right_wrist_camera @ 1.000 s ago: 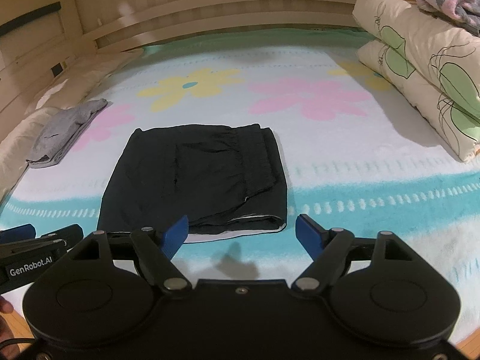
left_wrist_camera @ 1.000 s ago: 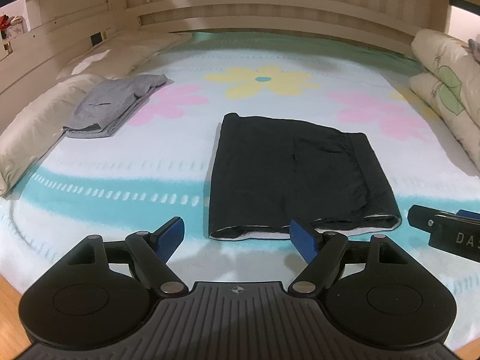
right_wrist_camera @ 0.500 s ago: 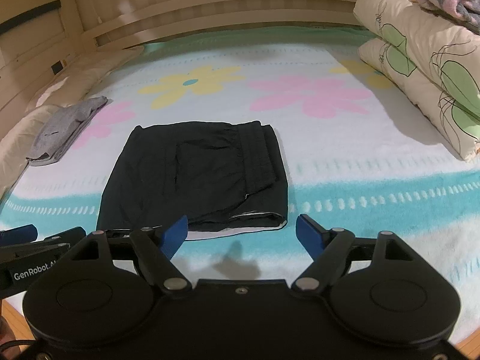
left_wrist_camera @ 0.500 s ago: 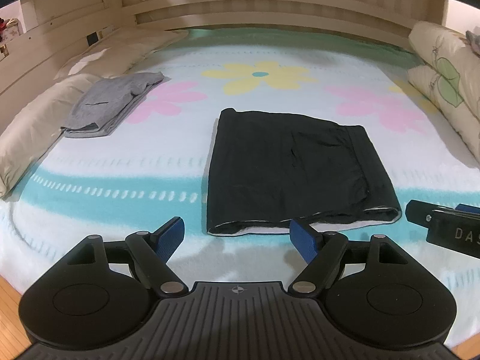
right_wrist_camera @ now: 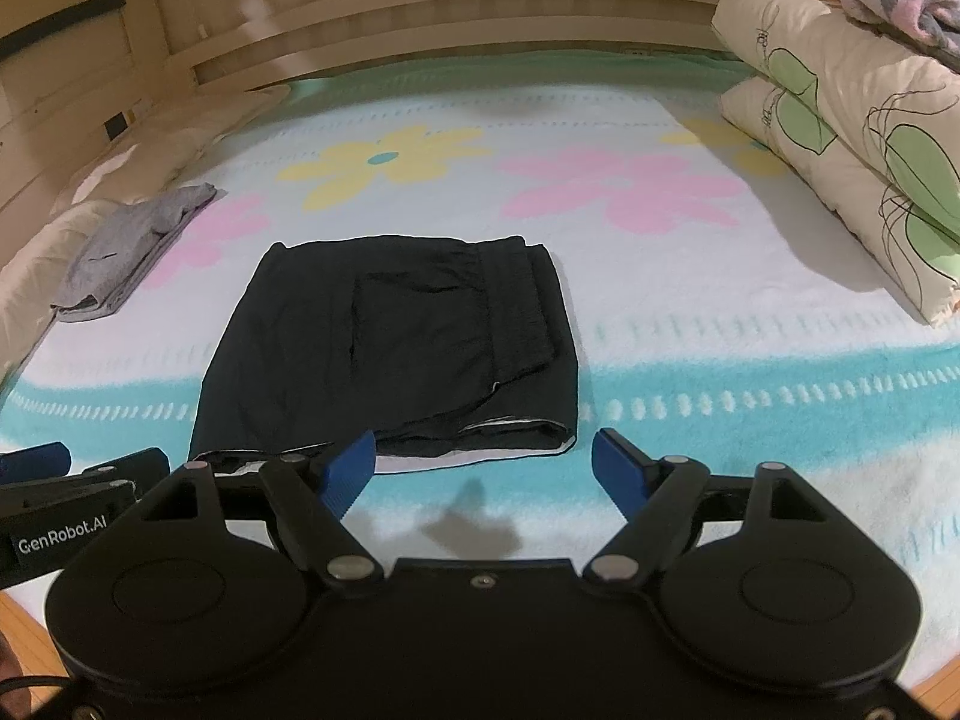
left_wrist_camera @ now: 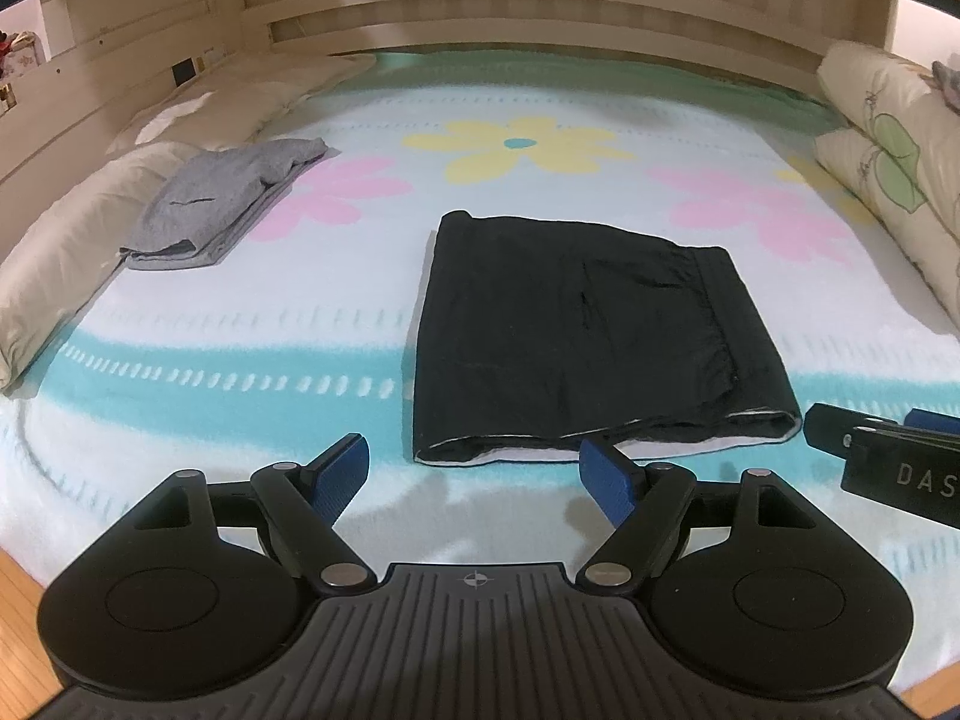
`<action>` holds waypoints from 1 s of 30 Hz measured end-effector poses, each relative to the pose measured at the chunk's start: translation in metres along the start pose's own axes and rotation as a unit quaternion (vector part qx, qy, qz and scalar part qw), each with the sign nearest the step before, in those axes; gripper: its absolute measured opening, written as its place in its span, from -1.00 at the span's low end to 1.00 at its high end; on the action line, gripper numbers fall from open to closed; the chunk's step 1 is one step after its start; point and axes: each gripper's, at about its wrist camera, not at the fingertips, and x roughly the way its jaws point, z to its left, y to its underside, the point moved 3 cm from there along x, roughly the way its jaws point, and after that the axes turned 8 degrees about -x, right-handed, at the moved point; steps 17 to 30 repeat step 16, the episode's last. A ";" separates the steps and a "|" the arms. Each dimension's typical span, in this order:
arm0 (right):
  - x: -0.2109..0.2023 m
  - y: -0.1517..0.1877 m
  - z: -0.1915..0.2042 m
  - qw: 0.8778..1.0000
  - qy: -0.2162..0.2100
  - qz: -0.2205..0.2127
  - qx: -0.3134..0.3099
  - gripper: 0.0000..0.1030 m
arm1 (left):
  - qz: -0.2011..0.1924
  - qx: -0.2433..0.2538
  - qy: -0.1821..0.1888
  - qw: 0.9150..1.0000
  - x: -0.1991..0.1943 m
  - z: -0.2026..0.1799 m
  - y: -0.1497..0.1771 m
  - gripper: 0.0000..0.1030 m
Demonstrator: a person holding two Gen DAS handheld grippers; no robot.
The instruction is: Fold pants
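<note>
Now both my tongs are released, holding nothing: the left gripper (left_wrist_camera: 474,471) hangs over the near edge of the bed with its blue pads wide apart, and the right gripper (right_wrist_camera: 483,468) does the same just beside it. The black pants (left_wrist_camera: 576,336) lie in the middle of the flowered blanket (left_wrist_camera: 240,348), already folded into a flat rectangle, waistband to the right, with a pale lining showing along the near hem.

I judge the folding nearly done, with perhaps one more fold or only a tidy-up left. To do it well, I would take the two near corners together, one per tong, pinching all layers so the lining does not slip out, then carry them evenly to the far edge and press the crease flat.

Against the frames a second ago, the pants have not shifted, and neither has the grey garment (left_wrist_camera: 222,204) by the pillow (left_wrist_camera: 54,264). My tongs have drawn back and up slightly, so the pants sit a little farther from the pads.
</note>
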 end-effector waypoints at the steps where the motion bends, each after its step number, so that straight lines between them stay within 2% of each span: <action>1: 0.000 0.000 0.000 1.000 0.000 0.000 0.000 0.57 | 0.000 -0.001 -0.001 1.000 0.000 0.000 0.000 0.48; 30: 0.000 0.000 -0.001 1.000 -0.001 -0.001 -0.001 0.57 | -0.008 0.004 -0.004 1.000 -0.003 -0.002 0.001 0.48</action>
